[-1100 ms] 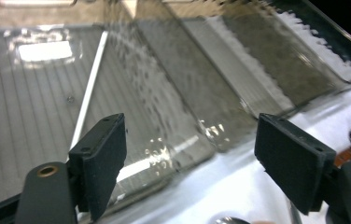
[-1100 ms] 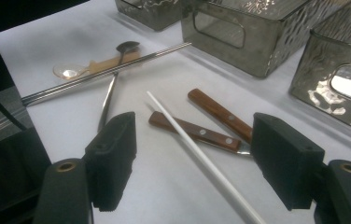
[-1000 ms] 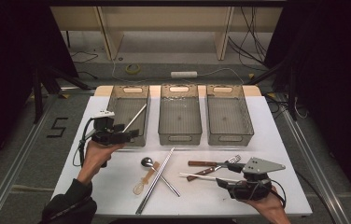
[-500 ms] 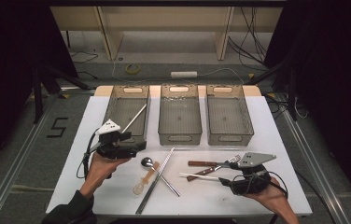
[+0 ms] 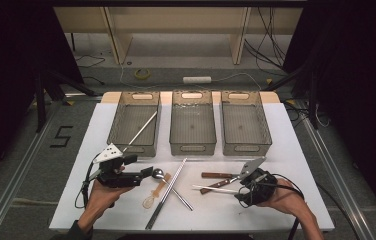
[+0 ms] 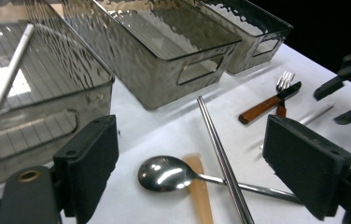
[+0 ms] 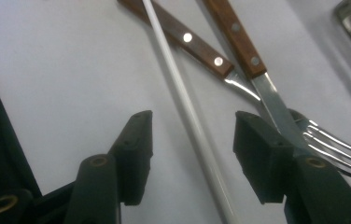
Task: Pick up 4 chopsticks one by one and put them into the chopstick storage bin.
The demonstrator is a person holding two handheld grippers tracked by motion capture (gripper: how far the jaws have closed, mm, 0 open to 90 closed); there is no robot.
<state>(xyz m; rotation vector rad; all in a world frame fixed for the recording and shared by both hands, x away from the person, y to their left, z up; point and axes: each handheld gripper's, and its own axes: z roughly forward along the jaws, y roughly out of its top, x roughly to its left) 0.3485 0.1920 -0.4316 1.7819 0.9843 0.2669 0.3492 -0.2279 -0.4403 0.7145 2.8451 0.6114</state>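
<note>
The right hand-held gripper (image 7: 190,154) has its jaws apart on either side of a white chopstick (image 7: 183,107); they have just been closing, yet neither pad touches the stick, which lies flat on the white table (image 7: 61,70). Just beside that chopstick a wooden-handled knife (image 7: 253,70) lies crossed over a wooden-handled fork (image 7: 197,46). In the high view this gripper (image 5: 248,181) sits at the table's near right.

The left hand-held gripper (image 6: 201,168) is released, jaws wide and holding nothing, low over a metal spoon (image 6: 166,173). The spoon's handle passes under a pair of metal chopsticks (image 6: 218,149) and its bowl lies against a pale wooden spoon (image 6: 199,186). Farther off stand three clear bins (image 6: 173,60); the leftmost bin (image 5: 133,125) holds another white chopstick (image 5: 141,131)
</note>
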